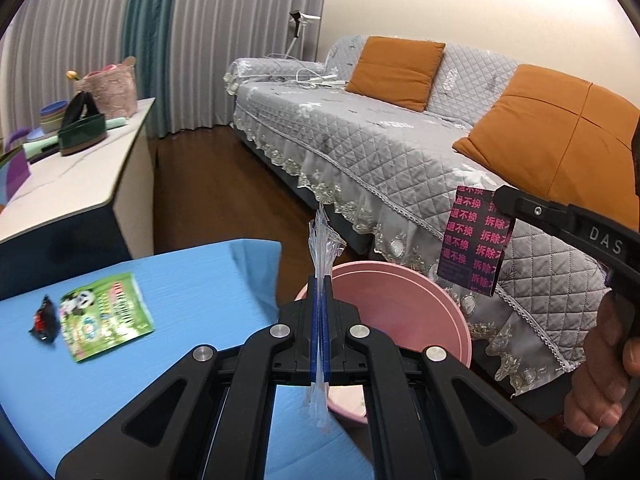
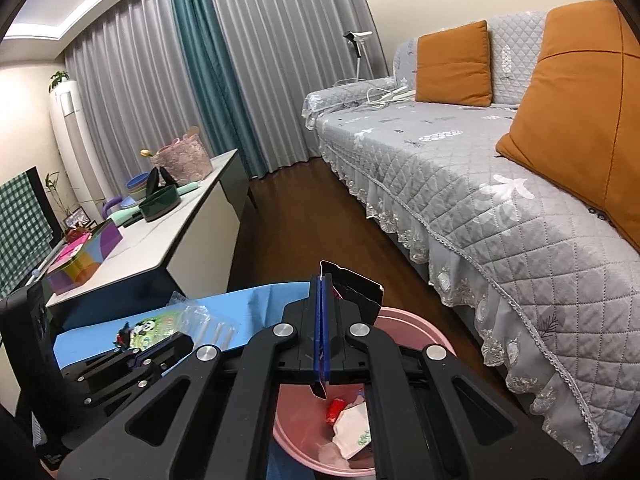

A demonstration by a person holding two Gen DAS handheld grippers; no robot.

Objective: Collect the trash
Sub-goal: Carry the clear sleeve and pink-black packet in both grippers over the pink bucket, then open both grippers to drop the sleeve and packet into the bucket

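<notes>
Trash collection at a blue-covered table: the left gripper is clamped on a strip of clear plastic wrapper, which sticks up past the fingertips and trails down behind them, just over the table's right edge and beside the rim of a pink bin. The right gripper is closed on a dark wrapper printed with pink characters; seen from the left wrist camera, the wrapper hangs from the fingertips above the bin's far right rim, in front of a grey quilted sofa. A hand grips the right tool's handle. The right wrist view shows the bin directly below that gripper, with a red scrap and white paper already inside. Two pieces lie near the table's left edge: a green panda-print packet and, touching its left side, a small black-and-red wrapper.
</notes>
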